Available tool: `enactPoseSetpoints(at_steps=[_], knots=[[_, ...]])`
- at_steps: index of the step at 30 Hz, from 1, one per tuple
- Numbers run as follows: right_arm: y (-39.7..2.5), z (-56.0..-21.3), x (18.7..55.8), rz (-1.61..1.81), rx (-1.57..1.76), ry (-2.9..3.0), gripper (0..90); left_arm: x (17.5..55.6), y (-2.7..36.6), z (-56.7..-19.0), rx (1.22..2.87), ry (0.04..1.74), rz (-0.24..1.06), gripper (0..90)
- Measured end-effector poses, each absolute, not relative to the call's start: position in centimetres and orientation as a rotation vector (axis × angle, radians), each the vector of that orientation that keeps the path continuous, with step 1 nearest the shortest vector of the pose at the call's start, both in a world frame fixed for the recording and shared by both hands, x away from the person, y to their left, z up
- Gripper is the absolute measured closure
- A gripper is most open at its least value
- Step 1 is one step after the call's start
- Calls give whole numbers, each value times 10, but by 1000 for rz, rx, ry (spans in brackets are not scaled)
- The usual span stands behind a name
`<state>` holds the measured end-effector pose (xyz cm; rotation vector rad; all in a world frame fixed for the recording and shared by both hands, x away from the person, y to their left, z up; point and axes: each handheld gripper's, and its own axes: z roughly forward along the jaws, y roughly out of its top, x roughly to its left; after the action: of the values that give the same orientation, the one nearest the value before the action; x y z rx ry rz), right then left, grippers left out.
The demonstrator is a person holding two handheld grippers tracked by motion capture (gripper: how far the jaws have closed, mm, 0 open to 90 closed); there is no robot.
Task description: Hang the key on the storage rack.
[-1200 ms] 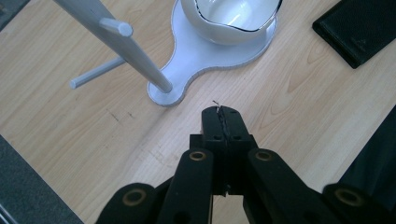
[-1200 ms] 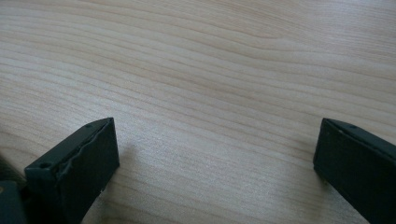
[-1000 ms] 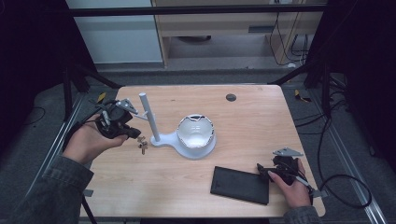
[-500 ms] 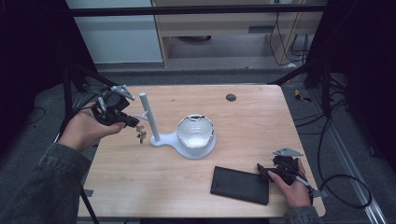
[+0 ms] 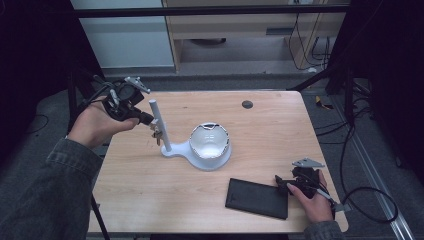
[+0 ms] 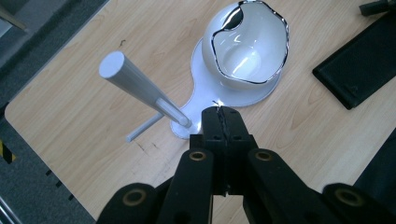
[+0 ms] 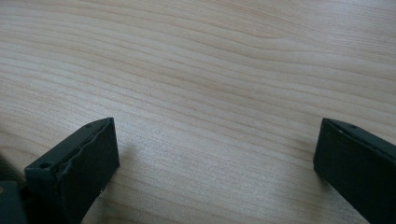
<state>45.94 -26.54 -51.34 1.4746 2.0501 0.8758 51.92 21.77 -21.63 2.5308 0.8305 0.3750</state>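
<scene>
left tongs (image 5: 148, 120) lifted beside post (image 5: 160, 125), closed on keys (image 5: 157, 135) | right tongs (image 7: 215, 163) wide open

Right gripper (image 7: 217, 154): jaws wide apart, nothing between them. One black jaw rises at lower left; its inner edge looks rough and slightly chipped, with a small hole on its top face. The other jaw enters at lower right, cut off by the frame edge. Both sit low, close over the table (image 7: 201, 70), and the left jaw casts a soft shadow on the wood. Table is pale wood; its grain runs roughly across the view, tilting a little.
</scene>
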Motion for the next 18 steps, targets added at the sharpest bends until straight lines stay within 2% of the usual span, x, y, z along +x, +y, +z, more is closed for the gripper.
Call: enactPoseSetpoints(at_steps=[18], knots=[[-265,-513,458,883,1469,2060,4,530,224,-213,2524,887,386,900]])
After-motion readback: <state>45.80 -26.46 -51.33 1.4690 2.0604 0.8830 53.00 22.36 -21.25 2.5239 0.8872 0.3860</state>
